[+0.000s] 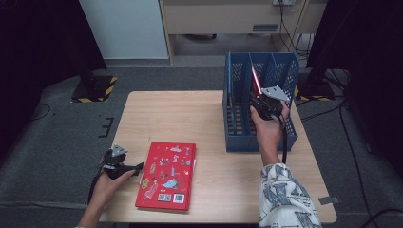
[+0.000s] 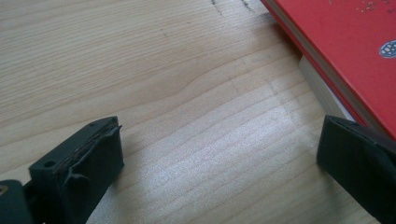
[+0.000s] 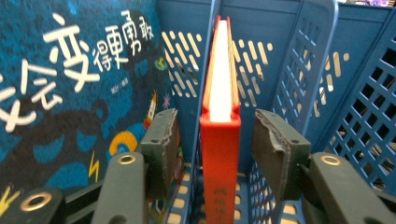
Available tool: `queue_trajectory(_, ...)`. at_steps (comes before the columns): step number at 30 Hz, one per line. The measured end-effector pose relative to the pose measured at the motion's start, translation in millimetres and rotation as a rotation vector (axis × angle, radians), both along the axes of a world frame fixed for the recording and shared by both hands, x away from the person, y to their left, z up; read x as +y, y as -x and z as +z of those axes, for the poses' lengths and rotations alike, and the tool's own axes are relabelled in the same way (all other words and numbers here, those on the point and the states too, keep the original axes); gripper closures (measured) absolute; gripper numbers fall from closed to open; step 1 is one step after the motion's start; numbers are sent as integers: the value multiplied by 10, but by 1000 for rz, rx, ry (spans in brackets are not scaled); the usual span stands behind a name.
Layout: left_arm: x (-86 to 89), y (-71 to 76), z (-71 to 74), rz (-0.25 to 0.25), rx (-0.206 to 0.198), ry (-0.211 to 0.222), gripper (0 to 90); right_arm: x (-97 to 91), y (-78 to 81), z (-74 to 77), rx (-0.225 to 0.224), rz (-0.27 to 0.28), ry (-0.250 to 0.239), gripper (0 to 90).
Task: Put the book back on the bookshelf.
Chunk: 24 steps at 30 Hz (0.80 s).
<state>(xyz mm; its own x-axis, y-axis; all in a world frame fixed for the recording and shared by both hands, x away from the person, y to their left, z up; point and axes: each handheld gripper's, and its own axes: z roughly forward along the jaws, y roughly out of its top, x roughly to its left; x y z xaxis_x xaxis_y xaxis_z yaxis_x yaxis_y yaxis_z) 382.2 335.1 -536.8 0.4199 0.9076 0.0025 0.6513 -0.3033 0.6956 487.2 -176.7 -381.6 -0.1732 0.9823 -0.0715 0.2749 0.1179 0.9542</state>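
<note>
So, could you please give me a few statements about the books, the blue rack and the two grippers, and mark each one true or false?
1. The right gripper has its jaws apart on either side of an upright red book, with a gap at each pad. True.
2. That upright red book stands on the bare table outside the blue rack. False: it stands inside the rack, between its dividers.
3. A second red book lies flat on the table. True.
4. The left gripper is clamped on the flat book. False: its jaws are open over bare wood, beside the book's edge.
5. A blue-covered book stands in the rack beside the upright red one. True.
</note>
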Motion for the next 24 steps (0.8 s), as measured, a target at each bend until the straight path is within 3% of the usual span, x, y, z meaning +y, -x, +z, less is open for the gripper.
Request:
queue_trajectory(13, 0, 0, 0, 1, 0, 0, 0, -2, 41, -81, 23, 31, -17, 296)
queue_trajectory(20, 0, 0, 0, 0, 0, 0, 0, -3, 45, -110, 35, 51, -42, 125)
queue_trajectory(24, 0, 0, 0, 0, 0, 0, 0, -1, 60, -117, 43, 71, -34, 133)
